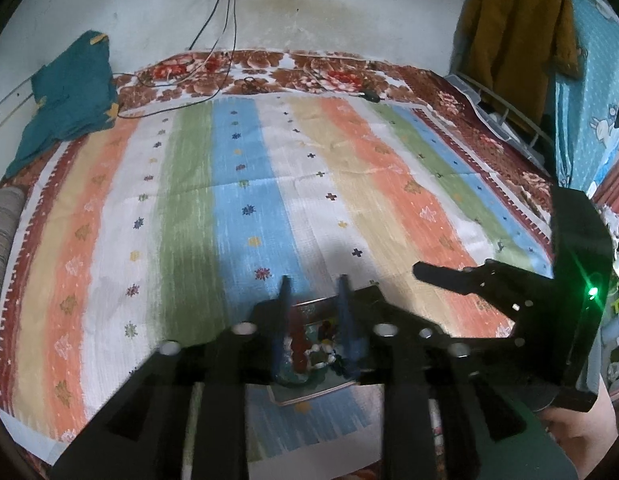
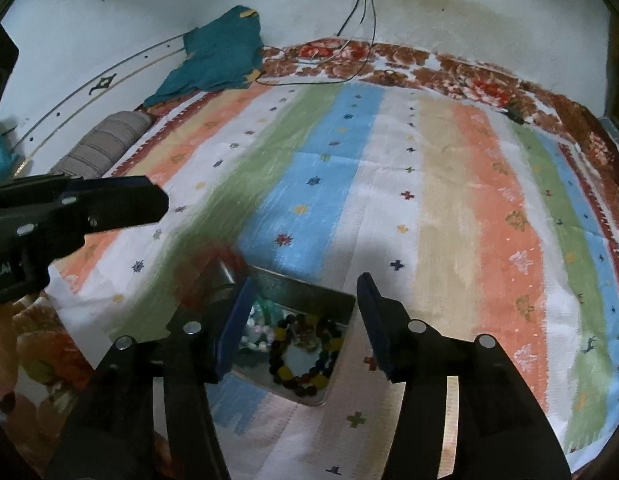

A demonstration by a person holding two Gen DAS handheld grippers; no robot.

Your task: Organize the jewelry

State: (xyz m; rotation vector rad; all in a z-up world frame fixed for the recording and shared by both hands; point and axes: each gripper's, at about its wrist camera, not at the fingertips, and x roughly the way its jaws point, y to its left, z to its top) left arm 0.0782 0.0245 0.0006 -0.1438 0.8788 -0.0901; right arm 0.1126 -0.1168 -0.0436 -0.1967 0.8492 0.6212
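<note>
Metal tin (image 2: 341,312) with bead bracelet (image 2: 305,354) sat on striped bedsheet (image 2: 449,184) (bed). Right gripper (image 2: 305,316) fingers spread over tin, empty. Left gripper (image 1: 313,312) fingers narrowly parted above beads, nothing pinched.

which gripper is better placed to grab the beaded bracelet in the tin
Right, probably. The right gripper hangs open directly over the beaded bracelet in the metal tin. The left gripper is narrower and over the tin's other end.

Left gripper (image 1: 313,300) jaws parted above jewelry tin (image 1: 309,394)
</note>
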